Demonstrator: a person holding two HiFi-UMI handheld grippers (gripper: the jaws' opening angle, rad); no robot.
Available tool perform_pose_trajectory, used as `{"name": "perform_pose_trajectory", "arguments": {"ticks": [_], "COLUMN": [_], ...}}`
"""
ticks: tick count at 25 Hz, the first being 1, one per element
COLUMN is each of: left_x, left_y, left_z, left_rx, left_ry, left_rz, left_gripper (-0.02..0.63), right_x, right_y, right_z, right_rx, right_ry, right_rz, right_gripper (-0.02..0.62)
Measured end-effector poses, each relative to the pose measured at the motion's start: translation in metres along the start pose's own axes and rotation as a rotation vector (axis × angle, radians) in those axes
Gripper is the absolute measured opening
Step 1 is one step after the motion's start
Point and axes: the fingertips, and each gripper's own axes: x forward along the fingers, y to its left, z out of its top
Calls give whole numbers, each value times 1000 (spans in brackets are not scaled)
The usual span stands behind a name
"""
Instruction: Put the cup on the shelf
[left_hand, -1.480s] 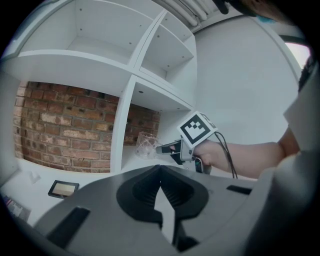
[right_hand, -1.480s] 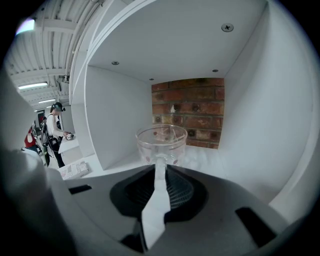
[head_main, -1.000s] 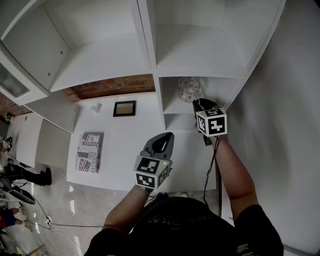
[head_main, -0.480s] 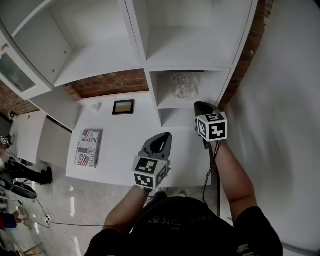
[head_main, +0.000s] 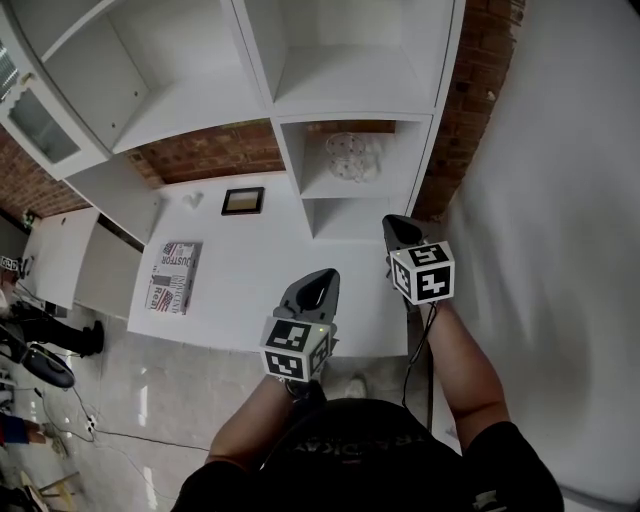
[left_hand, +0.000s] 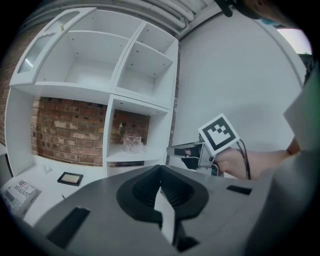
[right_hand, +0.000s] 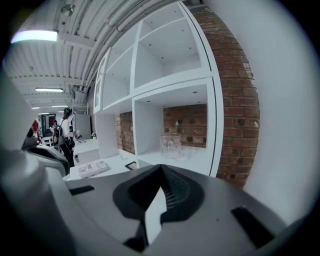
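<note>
Person wears a dark short-sleeved shirt (head_main: 365, 462); left gripper (head_main: 326, 274) and right gripper (head_main: 392, 222) have grey bodies with black ribbed jaw pads, each carrying a black-and-white marker cube (head_main: 422, 272), with a thin black cable (head_main: 421, 338) on the right

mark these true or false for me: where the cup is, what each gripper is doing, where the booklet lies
1. The glass cup stands upright in the shelf compartment backed by brick. True.
2. The right gripper grips the cup. False: it is shut on nothing and sits clear of the shelf, apart from the cup.
3. The left gripper is shut and empty. True.
4. The booklet lies in the compartment beside the cup. False: it lies on the white counter, off to the left, near the small black frame.
</note>
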Motion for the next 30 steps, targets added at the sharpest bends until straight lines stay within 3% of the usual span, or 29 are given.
{"name": "perform_pose_trajectory", "arguments": {"ticks": [7,16,30], "left_x": [-12,-33,-95], "left_y": [-14,1,19], "left_z": [-17,-28,-30], "left_rx": [-10,-23,-10], "left_ry": [31,38,5], "left_rz": [10,16,-82], "left_gripper": [5,5,5], "right_x": [-29,-44,-84], "right_y": [25,65,131], "right_z": [-21,-36,-41], "right_rx": [-15,-7,57], "right_ry": [-4,-11,-17], "right_rz": [34,53,-32], "right_gripper": [0,0,0]}}
